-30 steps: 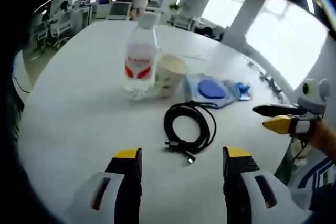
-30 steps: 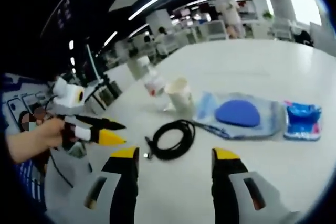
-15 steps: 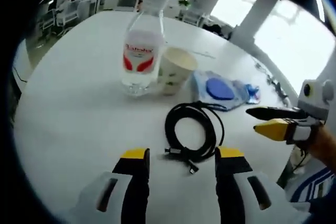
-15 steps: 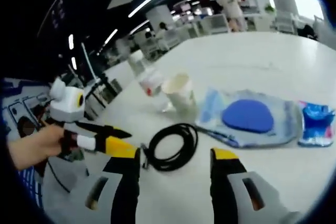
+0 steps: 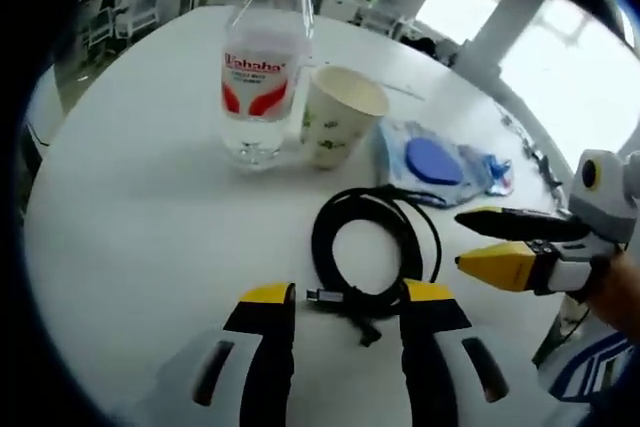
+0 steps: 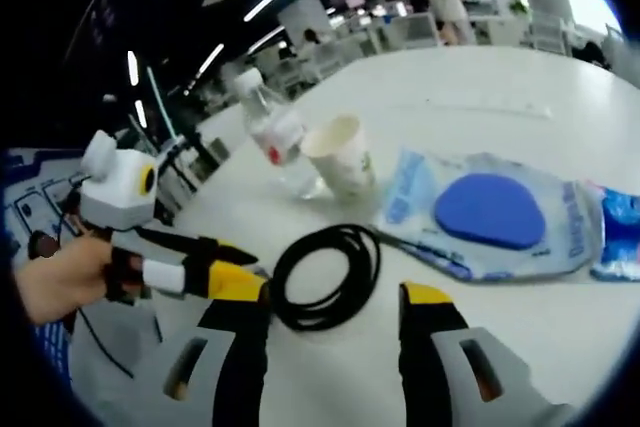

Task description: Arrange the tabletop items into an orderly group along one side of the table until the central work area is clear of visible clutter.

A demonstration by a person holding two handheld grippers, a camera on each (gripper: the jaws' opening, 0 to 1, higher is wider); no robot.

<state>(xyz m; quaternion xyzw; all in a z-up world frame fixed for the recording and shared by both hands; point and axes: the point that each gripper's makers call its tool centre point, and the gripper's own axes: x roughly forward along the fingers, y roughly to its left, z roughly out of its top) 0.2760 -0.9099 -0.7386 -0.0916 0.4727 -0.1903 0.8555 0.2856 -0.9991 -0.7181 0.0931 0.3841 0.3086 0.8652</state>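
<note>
A coiled black cable lies on the white table, its plug end between the jaws of my left gripper, which is open and low over the table. My right gripper comes in from the right beside the coil, open. In the right gripper view the cable lies just ahead of my open right gripper, with my left gripper at the coil's left edge. Behind the coil stand a clear water bottle and a paper cup, side by side.
A clear pouch with a blue disc lies right of the cup, and a small blue packet lies beyond it. The table's near edge curves at the left. Office desks and chairs stand far behind.
Both grippers have come closer to the cable. The left gripper's jaws have narrowed a little around the plug end. The bottle, cup and pouch stay where they were.
</note>
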